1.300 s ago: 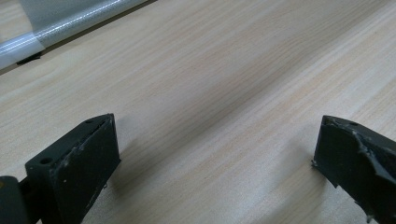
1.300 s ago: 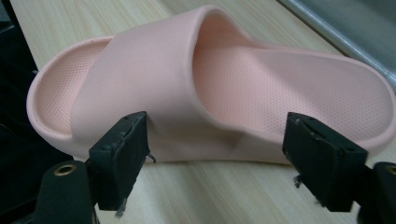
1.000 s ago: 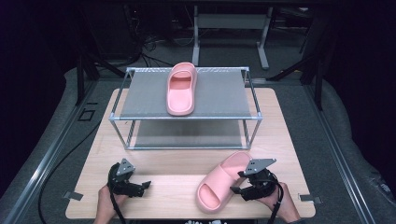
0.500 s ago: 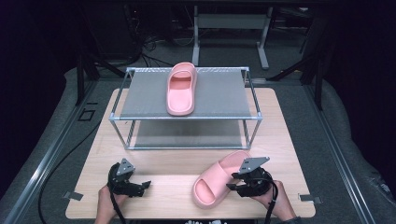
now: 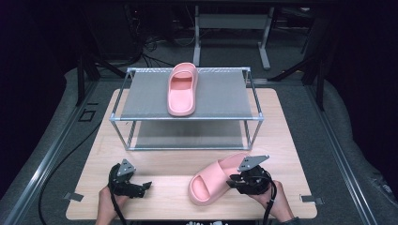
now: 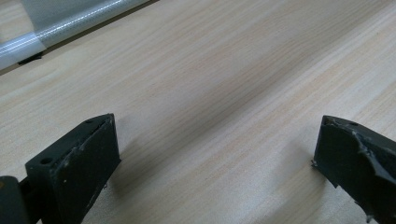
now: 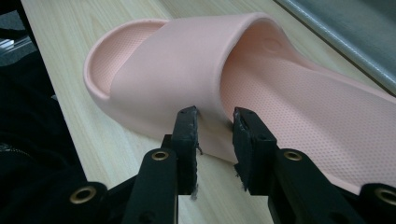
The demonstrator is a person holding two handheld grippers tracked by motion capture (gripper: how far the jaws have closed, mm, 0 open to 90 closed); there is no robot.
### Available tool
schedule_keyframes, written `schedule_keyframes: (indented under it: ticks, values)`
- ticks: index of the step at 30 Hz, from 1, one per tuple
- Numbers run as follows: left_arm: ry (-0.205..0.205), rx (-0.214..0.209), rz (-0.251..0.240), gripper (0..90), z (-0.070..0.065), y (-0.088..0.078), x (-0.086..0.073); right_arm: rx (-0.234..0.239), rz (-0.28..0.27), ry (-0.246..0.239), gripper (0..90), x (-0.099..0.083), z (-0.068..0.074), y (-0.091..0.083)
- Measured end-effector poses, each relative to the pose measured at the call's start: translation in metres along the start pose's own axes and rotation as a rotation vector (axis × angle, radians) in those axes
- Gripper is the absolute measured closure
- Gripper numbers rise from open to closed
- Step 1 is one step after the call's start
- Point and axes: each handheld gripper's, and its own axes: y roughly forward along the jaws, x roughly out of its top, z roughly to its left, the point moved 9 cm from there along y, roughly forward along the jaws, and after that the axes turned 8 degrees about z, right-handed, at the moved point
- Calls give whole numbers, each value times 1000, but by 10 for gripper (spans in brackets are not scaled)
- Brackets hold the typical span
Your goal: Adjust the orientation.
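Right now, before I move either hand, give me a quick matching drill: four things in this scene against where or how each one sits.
Things:
1. slipper on the rack
2. slipper on the table
3. left gripper
4. right gripper

States:
A. jaws wide apart over bare wood
B. lying on the grey top shelf
C. jaws closed on the slipper's side wall
D. lying on the wood, at the near right

Pairs: 1-B, 2-D, 3-A, 4-C

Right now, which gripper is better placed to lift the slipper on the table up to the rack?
Right. The right gripper is closed on the side wall of the table slipper; the left gripper is open over bare wood, apart from it.
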Motion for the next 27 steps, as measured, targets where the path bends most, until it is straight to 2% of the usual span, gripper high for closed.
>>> schedule_keyframes:
  ticks: [4,9,12,17,21,23,27]
  values:
    - [0,0,0,0,0,0,0,23,-3,17,745,7,4,5]
    - [-1,1,0,0,0,0,0,20,8,29,779,17,8,12]
    - [-1,1,0,0,0,0,0,37,9,31,795,23,10,16]
    - [-1,1,0,0,0,0,0,44,24,18,776,31,13,20]
    - [0,1,0,0,0,0,0,53,18,5,739,28,8,10]
    - [-1,1,0,0,0,0,0,48,0,13,726,28,4,4]
    - [-2,2,0,0,0,0,0,-29,25,8,699,30,-12,1]
